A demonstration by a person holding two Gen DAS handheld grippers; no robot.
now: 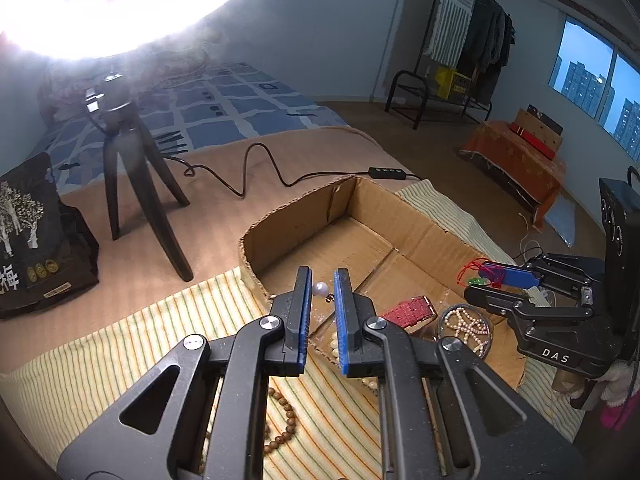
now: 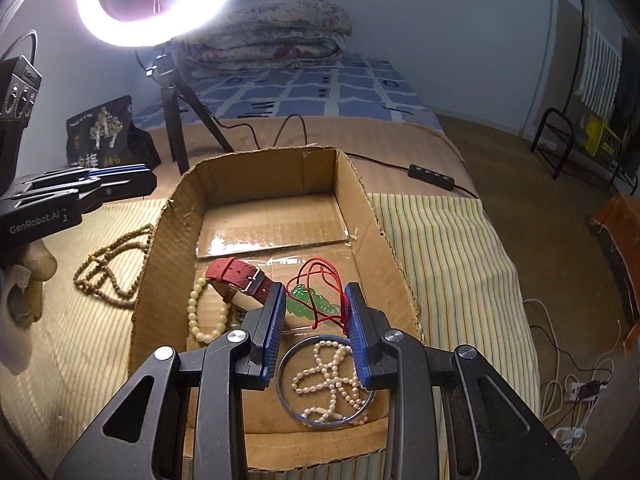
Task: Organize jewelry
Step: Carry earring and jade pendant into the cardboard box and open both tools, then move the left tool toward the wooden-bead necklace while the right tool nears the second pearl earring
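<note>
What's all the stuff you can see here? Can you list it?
Cardboard box: one, brown, on striped cloth.
Watch strap: one, red, in box.
Bead bracelet: one, cream, in box.
Pearl necklace: one, whitish, inside blue ring in box.
Wooden beads: one string, brown, on cloth left of box.
Ring light: one, white, behind box.
Bag: one, black, beside light.
Pendant: one, green, red cord, held by right gripper.
Pearl: one, white, between fingertips of left gripper.
Grippers: two, black with blue pads.
</note>
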